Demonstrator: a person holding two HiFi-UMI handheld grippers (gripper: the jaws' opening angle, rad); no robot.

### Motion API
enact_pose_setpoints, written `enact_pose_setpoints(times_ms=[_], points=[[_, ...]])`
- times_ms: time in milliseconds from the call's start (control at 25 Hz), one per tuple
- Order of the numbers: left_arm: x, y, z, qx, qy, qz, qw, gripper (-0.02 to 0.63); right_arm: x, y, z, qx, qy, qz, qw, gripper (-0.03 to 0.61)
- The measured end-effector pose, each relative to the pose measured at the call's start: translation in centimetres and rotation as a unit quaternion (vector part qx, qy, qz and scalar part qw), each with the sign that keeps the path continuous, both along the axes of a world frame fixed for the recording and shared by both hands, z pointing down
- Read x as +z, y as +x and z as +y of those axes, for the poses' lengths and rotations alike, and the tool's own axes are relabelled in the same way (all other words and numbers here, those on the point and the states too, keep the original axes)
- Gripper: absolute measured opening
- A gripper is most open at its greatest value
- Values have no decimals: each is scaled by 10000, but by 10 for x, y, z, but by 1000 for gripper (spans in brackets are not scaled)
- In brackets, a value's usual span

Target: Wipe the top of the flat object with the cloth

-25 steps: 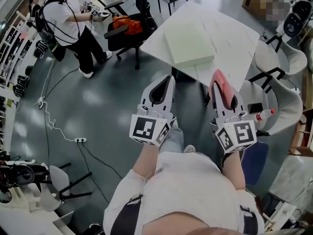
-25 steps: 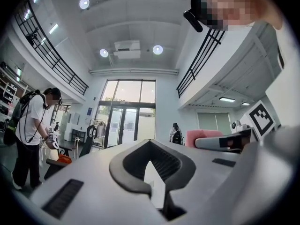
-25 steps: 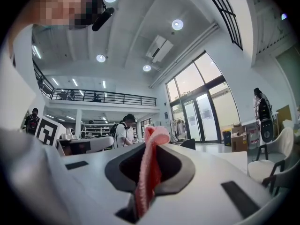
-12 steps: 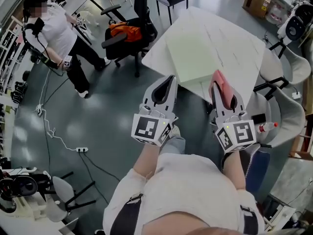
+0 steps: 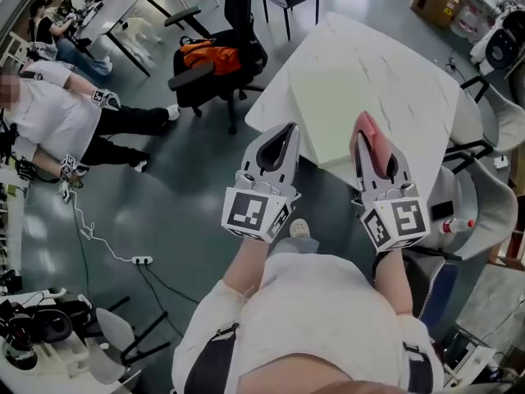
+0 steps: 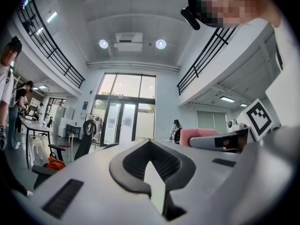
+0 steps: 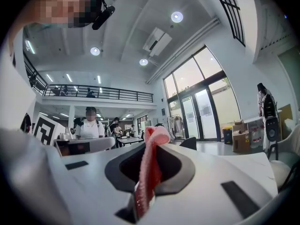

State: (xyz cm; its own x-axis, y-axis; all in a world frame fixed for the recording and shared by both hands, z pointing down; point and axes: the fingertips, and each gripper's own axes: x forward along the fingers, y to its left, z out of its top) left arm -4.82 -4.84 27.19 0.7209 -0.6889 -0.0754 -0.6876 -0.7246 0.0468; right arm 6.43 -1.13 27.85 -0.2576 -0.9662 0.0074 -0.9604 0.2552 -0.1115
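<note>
A pale green flat slab (image 5: 332,97) lies on a white table (image 5: 410,64) ahead of me in the head view. Both grippers are held in the air at the table's near edge. My right gripper (image 5: 366,134) is shut on a pink cloth (image 5: 371,138), which sticks up between its jaws; in the right gripper view the cloth (image 7: 150,165) runs up through that gripper (image 7: 153,139). My left gripper (image 5: 281,138) is shut with nothing in it, and its jaws meet at the tip in the left gripper view (image 6: 149,142). Neither gripper touches the slab.
A black office chair (image 5: 215,56) with an orange bundle stands left of the table. A person (image 5: 66,121) in white is at the far left. Grey chairs (image 5: 486,195) crowd the table's right side. A power strip and cable (image 5: 135,260) lie on the floor.
The table and slab have come closer, now lying just past both gripper tips. The person at the left has shifted further left and lower. Both grippers keep their states.
</note>
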Motion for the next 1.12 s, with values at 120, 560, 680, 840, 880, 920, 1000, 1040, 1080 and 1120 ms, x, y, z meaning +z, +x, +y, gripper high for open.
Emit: enact_pose_setpoints(times_ms=[120, 560, 680, 840, 880, 920, 1000, 1040, 1080, 1120], points=[[4, -4, -18, 87, -23, 0, 10000, 12, 4, -5, -18, 87, -16, 8, 10000, 28], [21, 1, -66, 254, -246, -50, 9994, 12, 20, -6, -65, 196, -262, -38, 9995, 28], [23, 2, -82, 218, -286, -70, 9993, 12, 21, -6, -83, 149, -326, -53, 9993, 28], [26, 2, -108, 110, -330, -45, 9994, 12, 27, -7, -115, 36, -414, -109, 9991, 28], [26, 2, -114, 79, -333, -52, 9994, 12, 28, -8, -124, -14, -435, -120, 9990, 28], [27, 3, -121, 43, -341, -66, 9994, 12, 29, -8, -133, -69, -456, -122, 9989, 28], [29, 4, -133, -37, -366, -86, 9993, 12, 32, -9, -150, -161, -502, -118, 9985, 28], [30, 5, -140, -70, -380, -79, 9992, 12, 33, -8, -158, -207, -522, -110, 9984, 28], [31, 6, -147, -100, -396, -65, 9991, 12, 34, -8, -166, -258, -541, -101, 9982, 28], [32, 7, -153, -129, -415, -55, 9990, 12, 35, -7, -174, -305, -566, -105, 9979, 28]])
